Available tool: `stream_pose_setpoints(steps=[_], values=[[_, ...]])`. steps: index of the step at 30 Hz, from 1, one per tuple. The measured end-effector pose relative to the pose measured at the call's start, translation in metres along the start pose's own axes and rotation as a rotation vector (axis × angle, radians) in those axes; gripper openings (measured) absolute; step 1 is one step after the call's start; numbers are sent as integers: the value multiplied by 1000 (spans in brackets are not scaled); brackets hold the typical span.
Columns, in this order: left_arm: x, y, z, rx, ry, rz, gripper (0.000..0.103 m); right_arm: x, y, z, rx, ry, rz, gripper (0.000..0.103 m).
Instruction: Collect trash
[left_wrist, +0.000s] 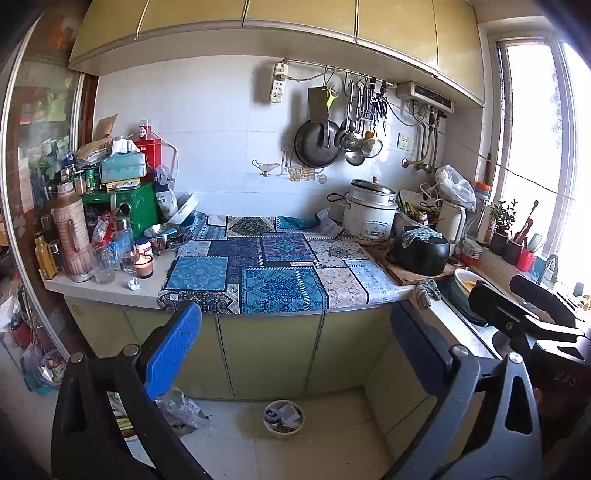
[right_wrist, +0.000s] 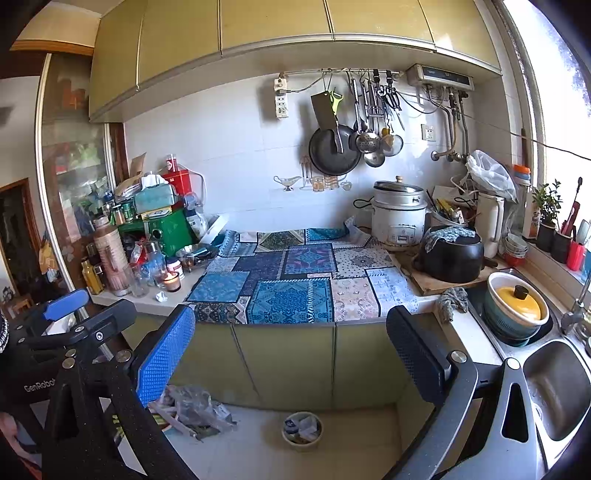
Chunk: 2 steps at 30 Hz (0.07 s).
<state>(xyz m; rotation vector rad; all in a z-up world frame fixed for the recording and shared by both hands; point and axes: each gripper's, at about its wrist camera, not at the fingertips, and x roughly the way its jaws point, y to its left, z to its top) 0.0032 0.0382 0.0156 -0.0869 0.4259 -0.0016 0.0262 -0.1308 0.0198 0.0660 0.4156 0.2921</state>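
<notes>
You held both grippers (left_wrist: 291, 354) (right_wrist: 291, 354) released, empty; best approached the paper wad (left_wrist: 133, 284) beside the candle (left_wrist: 143, 265) low

Worktop (left_wrist: 110, 291) – pale, smooth, matt stone-like slab. Patchwork cloth (left_wrist: 266, 273) – printed blue woven fabric, matt. Crumpled paper scrap (left_wrist: 133, 284) – white, creased. Candle jar (left_wrist: 143, 265) – clear glossy glass. Wall tiles (left_wrist: 207, 129) – white, glazed, faintly shiny. Hanging pan (left_wrist: 317, 144) – dark dull metal. Rice cooker (right_wrist: 398, 218) – white enamelled body, brushed metal lid. Black pot (right_wrist: 450, 258) – glossy ceramic. Chopping board (right_wrist: 436, 286) – bare wood. Sink (right_wrist: 557, 391) – satin stainless steel. Left gripper (left_wrist: 295, 347), right gripper (right_wrist: 291, 354) – matt black plastic, jaws with textured rubbery pads.
</notes>
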Motion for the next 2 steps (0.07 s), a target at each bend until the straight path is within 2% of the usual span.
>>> stream_pose_setpoints(steps=[2], values=[[3,0,0,3,5,-1,102,2,0,0,5,2,-2,103]])
